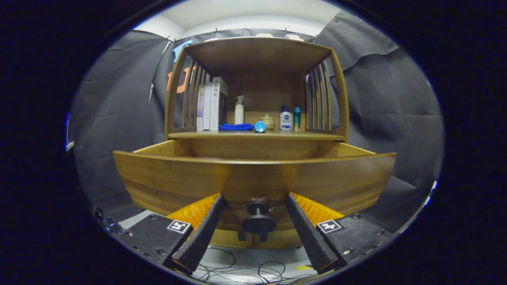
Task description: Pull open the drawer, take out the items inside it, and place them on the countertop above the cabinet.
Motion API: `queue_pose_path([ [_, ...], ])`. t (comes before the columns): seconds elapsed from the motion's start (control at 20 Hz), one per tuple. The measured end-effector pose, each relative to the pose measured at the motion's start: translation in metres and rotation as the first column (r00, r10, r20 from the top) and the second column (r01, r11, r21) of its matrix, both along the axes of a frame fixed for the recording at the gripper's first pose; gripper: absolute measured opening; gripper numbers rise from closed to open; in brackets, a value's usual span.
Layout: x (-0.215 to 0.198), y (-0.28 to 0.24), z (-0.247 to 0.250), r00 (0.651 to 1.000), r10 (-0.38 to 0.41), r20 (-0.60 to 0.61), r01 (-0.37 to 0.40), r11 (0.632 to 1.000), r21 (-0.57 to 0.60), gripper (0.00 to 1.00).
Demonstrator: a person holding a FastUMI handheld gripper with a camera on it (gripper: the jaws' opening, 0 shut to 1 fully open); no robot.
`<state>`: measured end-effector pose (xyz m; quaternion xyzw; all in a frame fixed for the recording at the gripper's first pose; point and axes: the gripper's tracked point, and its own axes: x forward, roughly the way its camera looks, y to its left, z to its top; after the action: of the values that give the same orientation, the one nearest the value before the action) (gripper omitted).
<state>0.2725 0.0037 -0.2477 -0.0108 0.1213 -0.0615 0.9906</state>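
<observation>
Beyond the fingers: a wooden cabinet [257, 91] stood against black cloth walls, under a white ceiling.
Countertop [257, 135]: carried books [212, 105], a white pump bottle [239, 111], a blue cloth [236, 127], a small lidded jar [267, 120] and two more bottles [290, 118].
Floor: pale, with thin black cables [245, 269] lying below the fingers.
Drawer [253, 178]: pulled out toward the tool; its inside was hidden behind the front panel.
Knob [258, 215]: dark, between the fingers, touching neither.
Gripper [254, 206]: fingers spread wide, holding nothing.
</observation>
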Motion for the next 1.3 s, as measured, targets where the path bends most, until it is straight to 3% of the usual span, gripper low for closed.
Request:
queue_pose_path([
  [1.0,0.15,-0.018,0.003,0.997,-0.02,-0.068,0.02,1.0,-0.009,1.0],
  [1.3,0.178,-0.023,0.002,0.996,-0.033,-0.079,0.032,0.999,-0.012,1.0],
])
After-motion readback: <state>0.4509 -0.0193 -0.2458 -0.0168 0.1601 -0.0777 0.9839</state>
